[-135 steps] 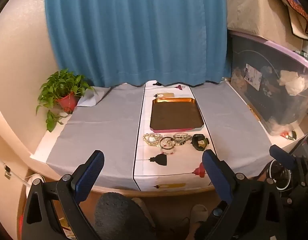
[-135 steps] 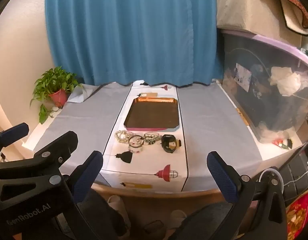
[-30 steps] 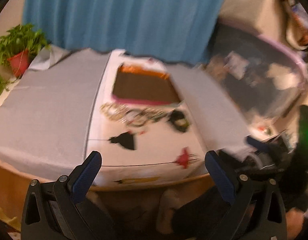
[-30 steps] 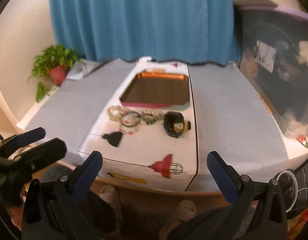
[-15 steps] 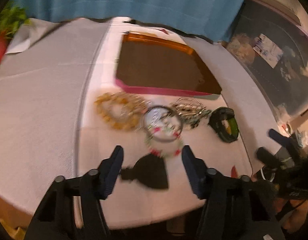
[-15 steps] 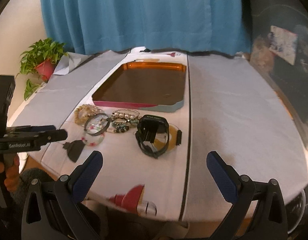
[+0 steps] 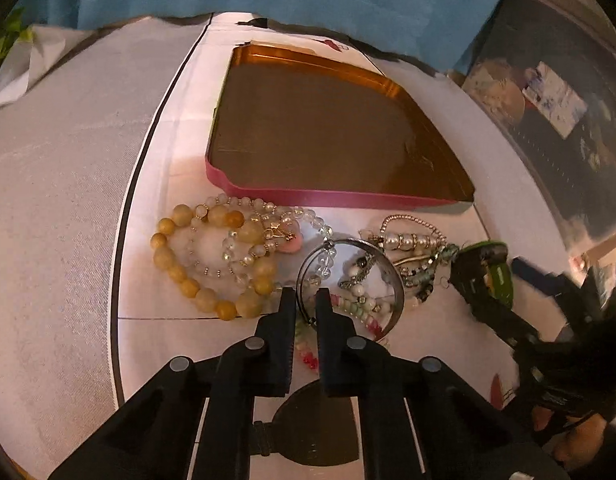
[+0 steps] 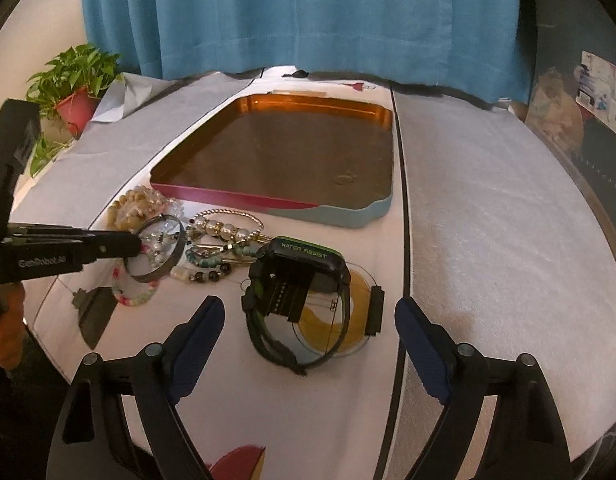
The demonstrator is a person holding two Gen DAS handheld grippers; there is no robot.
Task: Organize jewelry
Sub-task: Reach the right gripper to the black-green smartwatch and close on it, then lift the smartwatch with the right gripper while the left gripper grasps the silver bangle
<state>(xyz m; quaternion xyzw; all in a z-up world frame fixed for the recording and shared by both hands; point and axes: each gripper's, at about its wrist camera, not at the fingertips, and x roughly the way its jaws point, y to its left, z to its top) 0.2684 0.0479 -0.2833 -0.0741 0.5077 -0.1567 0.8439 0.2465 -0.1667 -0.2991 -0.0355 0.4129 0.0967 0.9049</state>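
Left claw [image 7: 305,300] pinches the silver bangle [image 7: 350,284] rim — lifting may snag, it seems, neighbouring bead strands; right claw [image 8: 310,334] gapes empty, lower centre.

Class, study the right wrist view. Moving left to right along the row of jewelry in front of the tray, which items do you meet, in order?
Yellow bead bracelet → silver bangle, held in the left gripper → pearl bracelet → black watch.

left gripper [image 7: 305,300]: wide open and far back before, now down at the table and shut on the silver bangle [image 7: 388,276]
right gripper [image 8: 308,320]: closer now, around the black watch [image 8: 299,280]
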